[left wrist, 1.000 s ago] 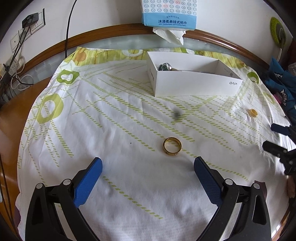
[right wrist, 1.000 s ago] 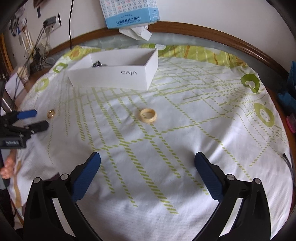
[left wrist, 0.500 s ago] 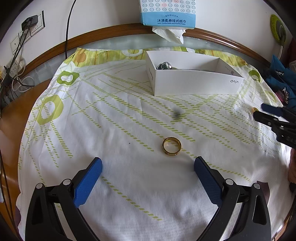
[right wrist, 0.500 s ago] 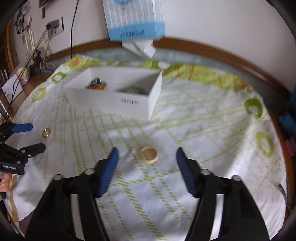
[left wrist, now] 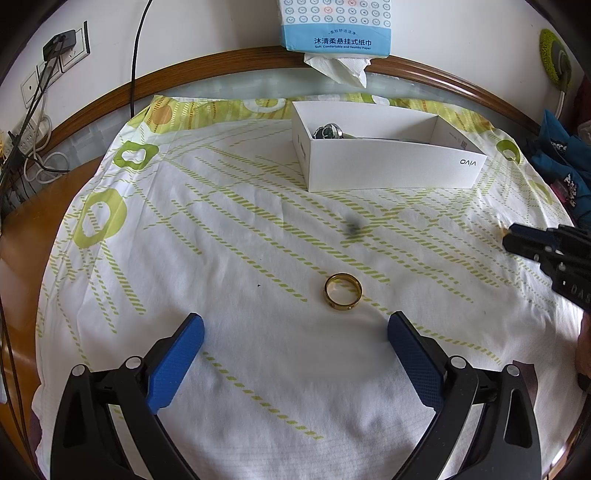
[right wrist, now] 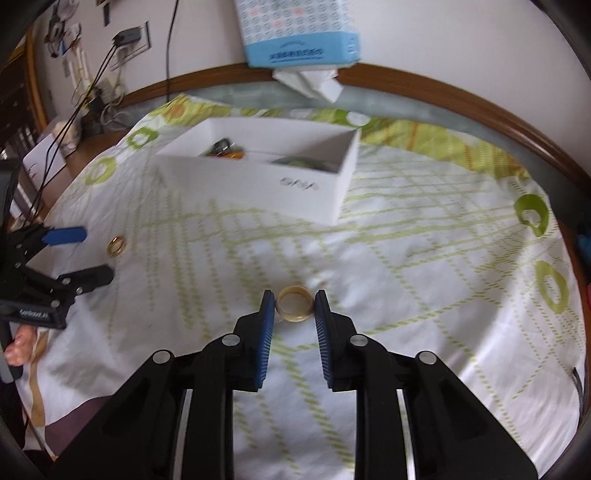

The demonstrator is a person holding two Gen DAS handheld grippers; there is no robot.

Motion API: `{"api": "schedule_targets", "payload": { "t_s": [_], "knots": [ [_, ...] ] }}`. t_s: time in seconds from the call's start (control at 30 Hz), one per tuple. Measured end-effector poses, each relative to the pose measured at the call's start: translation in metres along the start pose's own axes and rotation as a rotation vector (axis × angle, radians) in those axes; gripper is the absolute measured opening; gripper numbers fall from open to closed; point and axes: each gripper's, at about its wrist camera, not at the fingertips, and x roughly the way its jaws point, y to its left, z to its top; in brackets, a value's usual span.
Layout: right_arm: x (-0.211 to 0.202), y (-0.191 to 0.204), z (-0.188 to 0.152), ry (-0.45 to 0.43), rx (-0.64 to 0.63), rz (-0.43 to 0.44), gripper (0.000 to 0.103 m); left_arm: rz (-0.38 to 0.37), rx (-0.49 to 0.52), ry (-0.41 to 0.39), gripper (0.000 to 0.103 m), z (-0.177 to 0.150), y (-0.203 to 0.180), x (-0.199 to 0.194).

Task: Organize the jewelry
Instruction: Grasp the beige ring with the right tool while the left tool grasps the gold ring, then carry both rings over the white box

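Observation:
A cream ring (right wrist: 294, 316) lies on the patterned cloth between the blue pads of my right gripper (right wrist: 294, 306). Its jaws are closing on the ring, and both pads touch its sides. From the left wrist view the right gripper (left wrist: 511, 236) comes in at the right edge with a sliver of the cream ring (left wrist: 503, 231) at its tip. A gold ring (left wrist: 342, 291) rests flat on the cloth just ahead of my left gripper (left wrist: 295, 332), which is wide open and empty. The white box (left wrist: 388, 170) at the back holds several jewelry pieces.
A blue tissue pack (left wrist: 334, 26) hangs on the wall behind the white box (right wrist: 258, 184). Wall sockets and cables (left wrist: 48, 74) are at far left, and blue fabric (left wrist: 565, 166) lies at far right. The cloth (left wrist: 221, 258) drapes over a table with a wooden rim.
My right gripper moved forward to the cream ring and its jaws came together around it. The left gripper and the gold ring stayed where they were.

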Motion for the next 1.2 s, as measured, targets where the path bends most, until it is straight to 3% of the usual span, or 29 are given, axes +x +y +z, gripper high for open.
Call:
{"api": "schedule_targets", "payload": {
  "t_s": [0.27,0.43,0.57,0.7,1.2],
  "knots": [
    [0.002,0.004,-0.002,0.011,-0.002,0.006,0.022,-0.024,0.038,-0.043,0.095,0.001,-0.008,-0.009],
    [0.002,0.003,-0.001,0.010,-0.001,0.007,0.022,-0.030,0.073,-0.043,0.062,0.002,-0.015,-0.007],
    [0.002,0.003,-0.001,0.010,-0.002,0.006,0.022,-0.045,0.090,-0.051,0.049,0.005,-0.019,-0.006],
    [0.002,0.002,-0.001,0.010,-0.002,0.007,0.022,-0.063,0.118,-0.061,0.020,0.003,-0.026,-0.007],
    [0.002,0.002,-0.001,0.008,-0.003,0.006,0.022,0.011,0.170,-0.079,0.024,0.003,-0.037,-0.005]
  ]
}}
